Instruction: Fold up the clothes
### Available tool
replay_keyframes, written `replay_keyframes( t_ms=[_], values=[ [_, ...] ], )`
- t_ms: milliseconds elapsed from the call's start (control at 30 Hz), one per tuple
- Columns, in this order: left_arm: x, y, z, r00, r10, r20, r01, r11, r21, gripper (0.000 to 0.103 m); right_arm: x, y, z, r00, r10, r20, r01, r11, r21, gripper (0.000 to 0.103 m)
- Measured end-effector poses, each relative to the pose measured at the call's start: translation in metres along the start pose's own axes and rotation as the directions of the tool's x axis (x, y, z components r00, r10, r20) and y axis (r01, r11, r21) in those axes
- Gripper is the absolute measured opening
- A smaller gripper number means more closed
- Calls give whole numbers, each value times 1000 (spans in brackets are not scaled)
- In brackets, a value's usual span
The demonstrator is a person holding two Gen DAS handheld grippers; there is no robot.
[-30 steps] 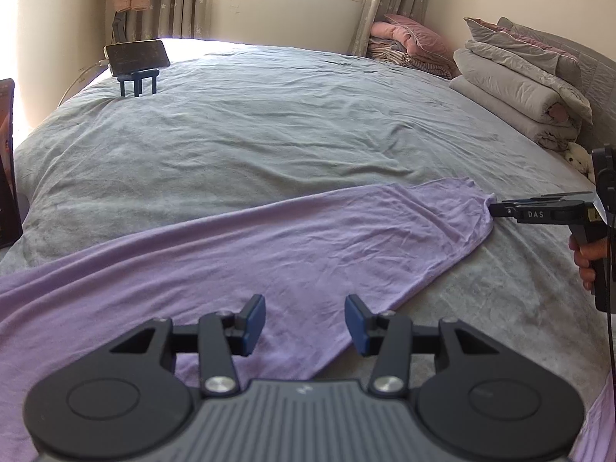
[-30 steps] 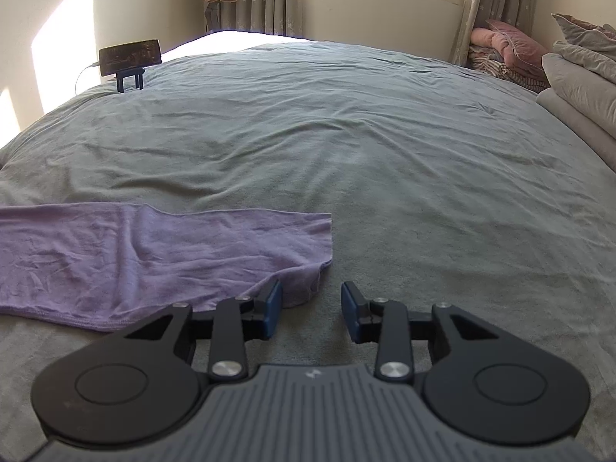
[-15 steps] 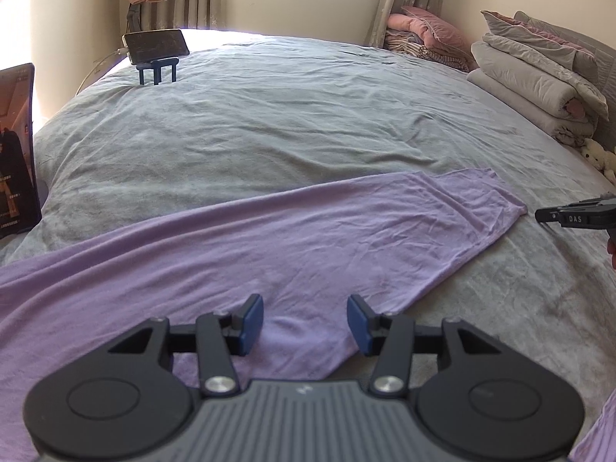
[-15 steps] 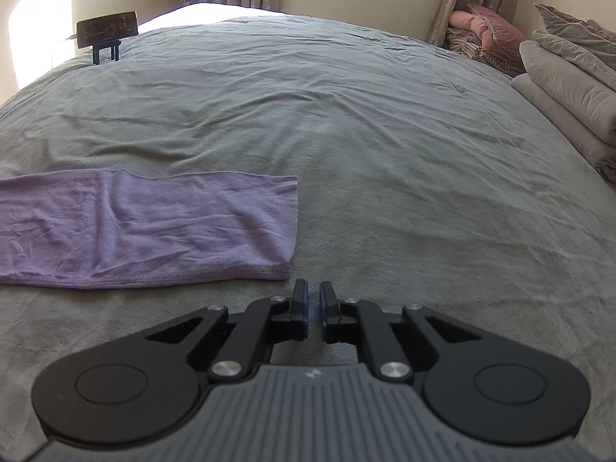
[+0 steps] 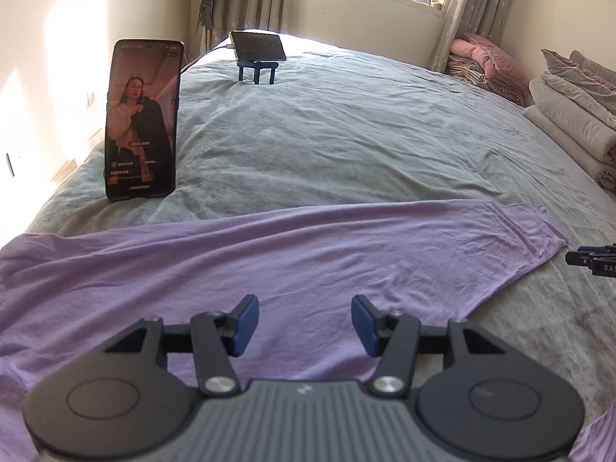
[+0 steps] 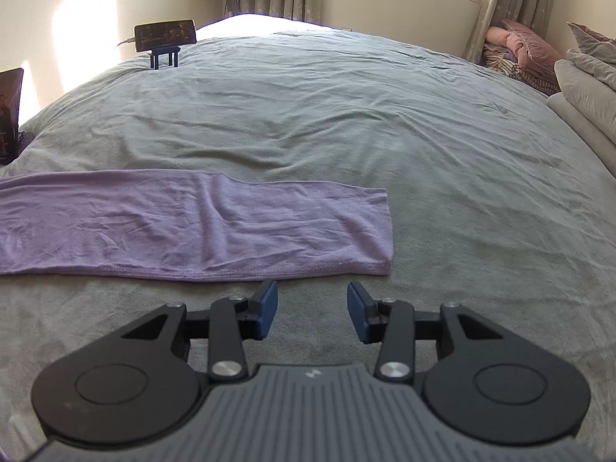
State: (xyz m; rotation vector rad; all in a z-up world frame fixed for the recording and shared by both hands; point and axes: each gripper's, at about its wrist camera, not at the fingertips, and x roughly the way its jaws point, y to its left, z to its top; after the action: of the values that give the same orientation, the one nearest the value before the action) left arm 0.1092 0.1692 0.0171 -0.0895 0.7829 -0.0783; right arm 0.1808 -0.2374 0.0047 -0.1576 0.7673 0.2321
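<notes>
Lilac thin knit garment [image 5: 269,265] spread flat across near part of grey-green bed cover [image 5: 346,138], one long end [image 6: 292,227] reaching right. Left gripper [image 5: 305,325] above garment's near edge, jaws spread, just been widening, nothing pinched. Right gripper [image 6: 312,313] just near of that end's hem, over bare cover, jaws just sprung apart, empty. Upright black phone [image 5: 142,119] far left; second phone on small blue stand [image 5: 258,52] farther back. Folded pale quilts [image 5: 569,123] far right.

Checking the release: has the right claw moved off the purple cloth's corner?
Yes. The right claw has backed rightward off the purple cloth, jaws opening, nothing between.
</notes>
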Motion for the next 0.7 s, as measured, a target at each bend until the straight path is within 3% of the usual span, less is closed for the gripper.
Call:
replay_keyframes(
  t_ms=[433,700],
  values=[
    [-40,120,3,980,195,26,-193,979,-66,55,11,102,29,987,158,21,-155,982,-106,47],
    [-36,198,30,980,197,-16,-198,972,-129,55,29,174,57,958,287,27,-278,946,-167,47]
  ],
)
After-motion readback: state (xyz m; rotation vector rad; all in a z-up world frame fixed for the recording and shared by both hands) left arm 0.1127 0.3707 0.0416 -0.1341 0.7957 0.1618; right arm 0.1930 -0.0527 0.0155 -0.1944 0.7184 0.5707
